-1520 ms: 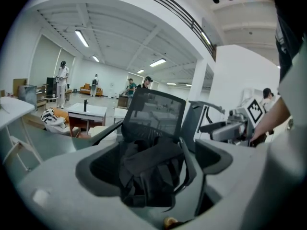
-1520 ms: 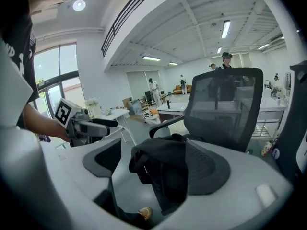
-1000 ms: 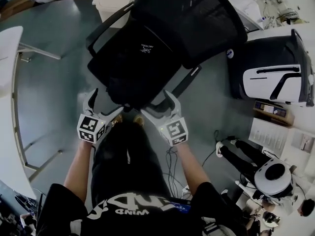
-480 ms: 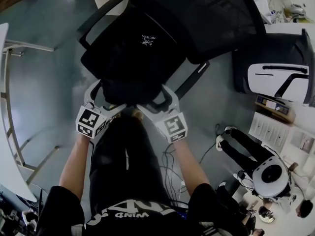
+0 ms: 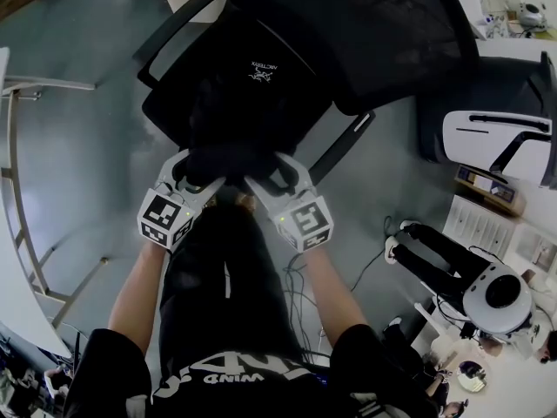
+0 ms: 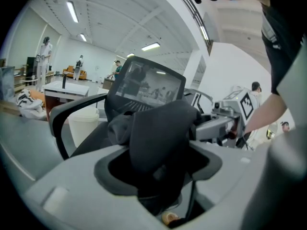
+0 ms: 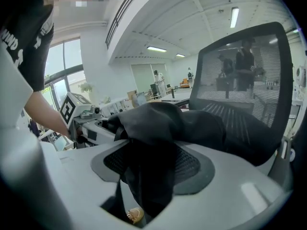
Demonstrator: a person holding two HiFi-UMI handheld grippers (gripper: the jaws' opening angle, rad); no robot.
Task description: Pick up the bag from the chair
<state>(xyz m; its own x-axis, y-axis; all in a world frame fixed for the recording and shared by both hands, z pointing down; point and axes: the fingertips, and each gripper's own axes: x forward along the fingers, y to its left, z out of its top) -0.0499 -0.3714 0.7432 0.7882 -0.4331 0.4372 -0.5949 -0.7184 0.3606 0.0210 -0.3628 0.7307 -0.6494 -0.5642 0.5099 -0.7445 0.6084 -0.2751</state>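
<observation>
Over the last second both grippers have travelled from the lower middle of the head view, where they hung with jaws spread just short of the seat, up onto the near edge of the black backpack point(image 5: 252, 94). The left gripper point(image 5: 198, 171) and the right gripper point(image 5: 274, 174) now sit side by side at the frame's centre, tips angled toward each other, with dark fabric bunched between them.

The left gripper view shows its jaws closed onto a thick fold of the bag's black cloth point(image 6: 160, 133), which fills the gap between the pads. The right gripper view shows the same: a hanging fold of fabric point(image 7: 153, 128) pinched between its jaws, with the other gripper visible close by at the left of the frame.

The backpack itself still lies on the seat of the mesh-backed office chair point(image 5: 365, 24), its logo facing up in the upper middle of the head view. So the grasp looks made on both sides, and the lift off the chair seems to be what remains.
</observation>
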